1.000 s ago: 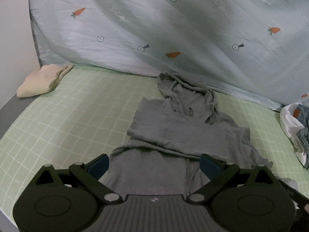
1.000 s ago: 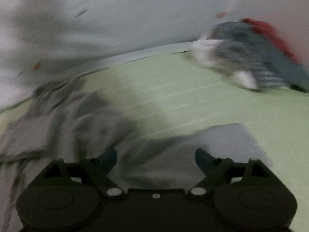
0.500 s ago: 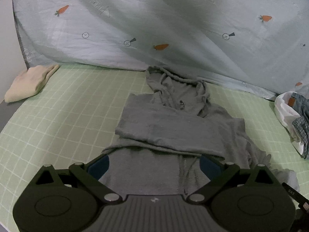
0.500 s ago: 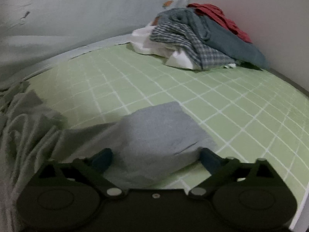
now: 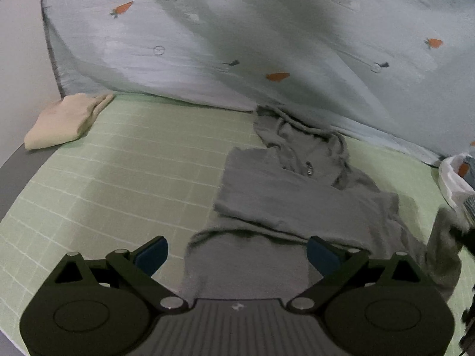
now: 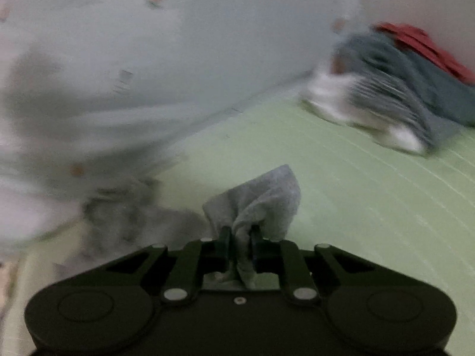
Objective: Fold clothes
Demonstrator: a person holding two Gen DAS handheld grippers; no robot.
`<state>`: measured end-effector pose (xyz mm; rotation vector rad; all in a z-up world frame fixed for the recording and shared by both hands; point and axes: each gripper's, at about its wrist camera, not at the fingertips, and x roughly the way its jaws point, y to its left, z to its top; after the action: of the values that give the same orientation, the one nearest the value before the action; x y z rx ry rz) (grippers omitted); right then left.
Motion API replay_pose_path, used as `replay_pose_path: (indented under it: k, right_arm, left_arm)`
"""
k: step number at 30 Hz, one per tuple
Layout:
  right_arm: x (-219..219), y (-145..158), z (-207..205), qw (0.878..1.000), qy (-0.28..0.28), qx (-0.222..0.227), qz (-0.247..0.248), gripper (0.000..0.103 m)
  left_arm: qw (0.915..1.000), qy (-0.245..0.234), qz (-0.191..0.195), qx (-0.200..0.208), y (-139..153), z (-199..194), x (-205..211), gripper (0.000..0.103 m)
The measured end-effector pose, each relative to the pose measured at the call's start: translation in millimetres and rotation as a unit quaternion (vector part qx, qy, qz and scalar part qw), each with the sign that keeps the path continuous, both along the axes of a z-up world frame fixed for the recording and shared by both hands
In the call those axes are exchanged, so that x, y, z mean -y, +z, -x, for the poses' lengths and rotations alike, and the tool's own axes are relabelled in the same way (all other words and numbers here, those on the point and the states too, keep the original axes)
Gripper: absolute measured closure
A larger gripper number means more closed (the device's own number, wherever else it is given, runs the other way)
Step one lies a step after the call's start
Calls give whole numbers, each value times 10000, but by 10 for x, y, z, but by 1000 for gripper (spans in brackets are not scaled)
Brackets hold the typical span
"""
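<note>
Grey hoodie (image 5: 297,204) spread on the green checked bed sheet (image 5: 124,178), hood at the far end against the pale carrot-print cover (image 5: 237,38), one sleeve folded across the chest. Left gripper (image 5: 236,255) poised over the near hem, blue fingers (image 5: 150,255) wide apart, nothing between them. Right gripper (image 6: 240,238) closing, fingers (image 6: 224,241) nearly together and pinching a bunched corner of the grey fabric (image 6: 261,204), lifted clear of the sheet; same sleeve end visible at the right edge of the left wrist view, raised and blurred. Folded cream cloth (image 5: 63,121) far left on the bed, well apart from the hoodie. Heap of clothes (image 6: 397,89) far right, with red, blue-grey and striped pieces, blurred in the right wrist view.
</note>
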<state>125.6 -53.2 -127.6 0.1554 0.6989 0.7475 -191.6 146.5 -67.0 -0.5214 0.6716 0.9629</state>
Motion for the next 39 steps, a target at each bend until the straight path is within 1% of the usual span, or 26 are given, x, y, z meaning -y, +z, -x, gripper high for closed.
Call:
replay_pose_path:
  k: [2, 4, 6, 7, 8, 10, 12, 13, 14, 16, 18, 20, 22, 25, 26, 29, 32, 34, 36, 37, 39]
  right_arm:
    - [-257, 170, 120, 9988, 384, 142, -256, 90]
    - [-546, 275, 282, 9955, 810, 278, -398, 90]
    - [-826, 288, 443, 9908, 1228, 298, -485, 89]
    - [-972, 253, 522, 9885, 1417, 296, -426, 86]
    - [-1135, 177, 598, 9868, 1572, 330, -186, 69]
    - [-1424, -31, 719, 9806, 1886, 311, 445, 43]
    - [-1578, -229, 759, 9724, 2104, 149, 993, 43]
    - [-1590, -282, 749, 9705, 2122, 108, 1138, 39]
    - [-1573, -313, 726, 9703, 2085, 111, 1222, 28]
    - [-1484, -310, 635, 9744, 1830, 159, 1293, 13]
    - [-1370, -279, 517, 9798, 1476, 224, 1330, 11]
    - [-1262, -267, 376, 9832, 1092, 266, 1441, 6]
    - [-1146, -267, 249, 9846, 714, 315, 1567, 5]
    - [-924, -374, 132, 9817, 276, 357, 1849, 2]
    - [-859, -421, 81, 9810, 171, 303, 1907, 1]
    - [-691, -577, -71, 9810, -71, -66, 1939, 1]
    - [-601, -653, -189, 9828, -192, -339, 1805, 1]
    - [-599, -636, -197, 9832, -208, -310, 1787, 1]
    - [-603, -618, -205, 9833, -204, -257, 1790, 1]
    - [-605, -612, -217, 9837, -178, -239, 1773, 1]
    - [-611, -608, -237, 9840, -158, -230, 1759, 1]
  left_arm:
    - [9999, 87, 30, 45, 1, 53, -100, 4]
    - [9998, 161, 43, 87, 6, 86, -190, 4]
    - [9996, 233, 55, 151, 3, 116, -286, 4]
    - [9994, 270, 73, 181, -2, 117, -340, 4]
    - [9992, 315, 96, 213, -12, 118, -407, 4]
    - [9988, 384, 135, 264, -31, 111, -516, 4]
    - [9984, 433, 163, 321, -48, 80, -640, 4]
    - [9982, 451, 169, 348, -56, 58, -702, 4]
    - [9980, 469, 174, 374, -64, 35, -763, 4]
    - [9979, 479, 230, 382, -109, -33, -881, 4]
    - [9979, 404, 373, 331, -181, -160, -984, 4]
    - [9977, 286, 540, 279, -257, -296, -1062, 4]
    - [9975, 14, 679, 170, -348, -474, -1082, 4]
    - [9965, -427, 715, -52, -446, -755, -1035, 4]
    - [9957, -553, 736, -99, -469, -845, -1022, 4]
    - [9927, -880, 796, -195, -533, -1116, -976, 4]
    - [9891, -1158, 901, -122, -596, -1372, -934, 4]
    - [9857, -1394, 945, -54, -642, -1557, -893, 8]
    - [9805, -1686, 1013, -23, -710, -1739, -841, 13]
    - [9790, -1746, 1054, -78, -761, -1813, -812, 17]
    - [9762, -1812, 1164, -240, -863, -1947, -774, 20]
